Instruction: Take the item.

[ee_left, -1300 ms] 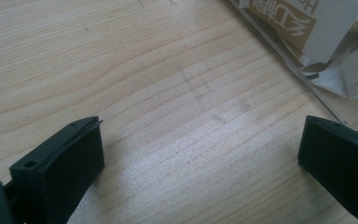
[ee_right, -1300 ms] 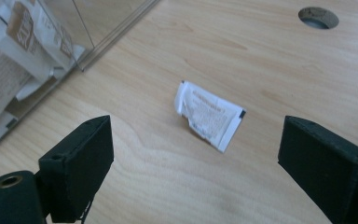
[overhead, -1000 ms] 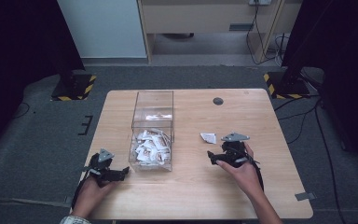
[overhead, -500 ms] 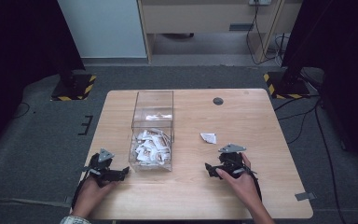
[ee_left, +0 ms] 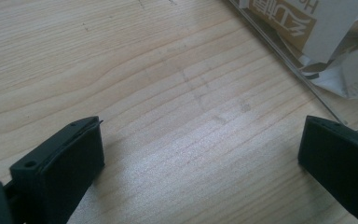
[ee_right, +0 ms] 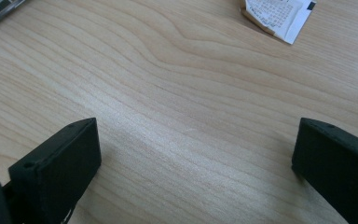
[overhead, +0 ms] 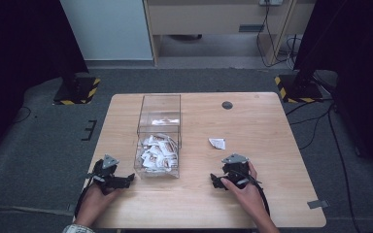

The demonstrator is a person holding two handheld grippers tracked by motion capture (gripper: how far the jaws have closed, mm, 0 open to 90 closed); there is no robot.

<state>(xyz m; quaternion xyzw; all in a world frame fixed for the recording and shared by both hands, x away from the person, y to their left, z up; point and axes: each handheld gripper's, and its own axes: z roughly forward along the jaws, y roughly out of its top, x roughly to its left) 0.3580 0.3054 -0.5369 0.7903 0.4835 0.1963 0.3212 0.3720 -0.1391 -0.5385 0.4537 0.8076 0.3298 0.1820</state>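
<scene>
Right gripper point(overhead: 217, 181) pulled back toward me, lowered; jaws just opening, wide, empty. Left gripper point(overhead: 126, 180) wide, empty beside clear box point(overhead: 158, 121). Packet point(overhead: 217, 143) lies on table point(overhead: 272, 126), beyond right gripper. I risk skidding packet if approach comes low.

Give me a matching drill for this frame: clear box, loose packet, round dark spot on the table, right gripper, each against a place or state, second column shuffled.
Things:
1. clear box
2. loose packet
3. round dark spot
4. right gripper

Places or states:
A. far part of the table top, beyond the packet
B. jaws open, nothing between them, low over bare wood
C. left of centre, a heap of packets inside
D. alone on the wood, right of the box

Pairs: 1-C, 2-D, 3-A, 4-B
</scene>
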